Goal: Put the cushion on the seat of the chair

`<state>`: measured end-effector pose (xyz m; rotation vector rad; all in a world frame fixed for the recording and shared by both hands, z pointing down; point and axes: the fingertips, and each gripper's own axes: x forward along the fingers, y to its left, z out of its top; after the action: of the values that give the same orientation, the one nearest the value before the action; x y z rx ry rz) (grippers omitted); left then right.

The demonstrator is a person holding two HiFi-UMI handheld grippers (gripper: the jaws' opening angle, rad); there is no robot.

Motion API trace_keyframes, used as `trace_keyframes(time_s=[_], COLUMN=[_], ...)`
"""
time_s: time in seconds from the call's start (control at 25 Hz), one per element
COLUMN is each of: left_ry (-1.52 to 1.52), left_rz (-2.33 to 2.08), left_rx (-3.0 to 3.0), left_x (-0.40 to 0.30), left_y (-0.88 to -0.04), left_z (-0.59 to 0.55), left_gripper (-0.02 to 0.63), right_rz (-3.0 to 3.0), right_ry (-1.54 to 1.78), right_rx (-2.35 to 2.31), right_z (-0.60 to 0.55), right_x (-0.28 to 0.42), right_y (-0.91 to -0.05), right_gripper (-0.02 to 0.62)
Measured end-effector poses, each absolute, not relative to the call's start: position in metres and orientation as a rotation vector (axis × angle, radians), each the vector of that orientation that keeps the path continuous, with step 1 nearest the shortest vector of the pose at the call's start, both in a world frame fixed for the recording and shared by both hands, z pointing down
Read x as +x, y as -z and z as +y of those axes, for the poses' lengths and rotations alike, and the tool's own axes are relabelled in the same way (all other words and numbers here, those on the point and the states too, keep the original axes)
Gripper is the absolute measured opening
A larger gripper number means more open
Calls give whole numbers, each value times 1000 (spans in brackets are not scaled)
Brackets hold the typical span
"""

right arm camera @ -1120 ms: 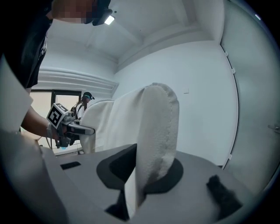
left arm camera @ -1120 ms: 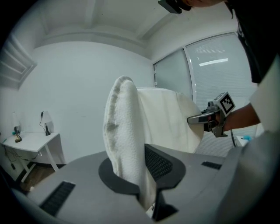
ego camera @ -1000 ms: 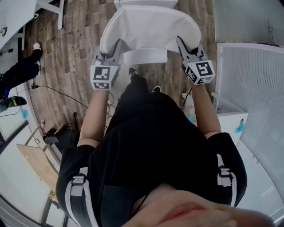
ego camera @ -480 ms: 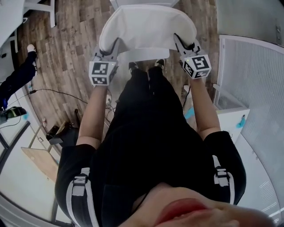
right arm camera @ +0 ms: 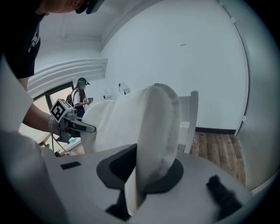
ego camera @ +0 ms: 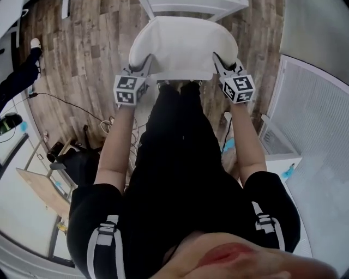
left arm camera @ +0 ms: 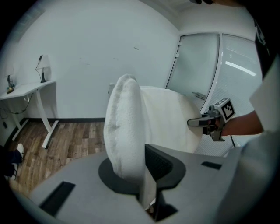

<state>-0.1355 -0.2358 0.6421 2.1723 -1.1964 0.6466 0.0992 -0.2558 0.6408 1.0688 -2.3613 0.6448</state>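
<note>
A white cushion [ego camera: 182,46] hangs flat between my two grippers, over the seat of the white chair [ego camera: 191,6], which it hides. My left gripper [ego camera: 144,66] is shut on the cushion's left edge and my right gripper [ego camera: 220,62] is shut on its right edge. In the left gripper view the cushion's thick edge [left arm camera: 124,127] stands pinched in the left gripper [left arm camera: 138,175], with the other gripper [left arm camera: 205,122] across it. In the right gripper view the cushion [right arm camera: 155,131] is clamped in the right gripper [right arm camera: 142,175]. A chair back post [right arm camera: 191,118] stands just behind it.
A frosted glass partition [ego camera: 316,109] and a low white cabinet [ego camera: 278,144] stand close on the right. Cables [ego camera: 71,103] lie on the wooden floor at the left. Another person's leg [ego camera: 19,76] shows at far left. A white desk [left arm camera: 26,89] stands by the wall.
Both grippers have come down with the cushion toward the chair. The front of the seat, which showed under the cushion earlier, is now covered by it.
</note>
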Motion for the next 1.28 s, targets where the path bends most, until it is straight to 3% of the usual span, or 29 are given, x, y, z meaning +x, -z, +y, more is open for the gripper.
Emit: trace_keyframes(time_s=[0.64, 1.28], left_ry=[-759, -859], left_rz=[-1038, -974], left_rx=[1928, 1825], left_x=[-120, -109], left_y=[-857, -962], left_z=[-242, -269], left_gripper=[57, 60], right_rz=[-2181, -2047], right_ry=[-971, -1043], right_rx=[968, 923], right_z=[-257, -284], right_x=[115, 133], right_y=[-858, -970], right_gripper=[58, 67])
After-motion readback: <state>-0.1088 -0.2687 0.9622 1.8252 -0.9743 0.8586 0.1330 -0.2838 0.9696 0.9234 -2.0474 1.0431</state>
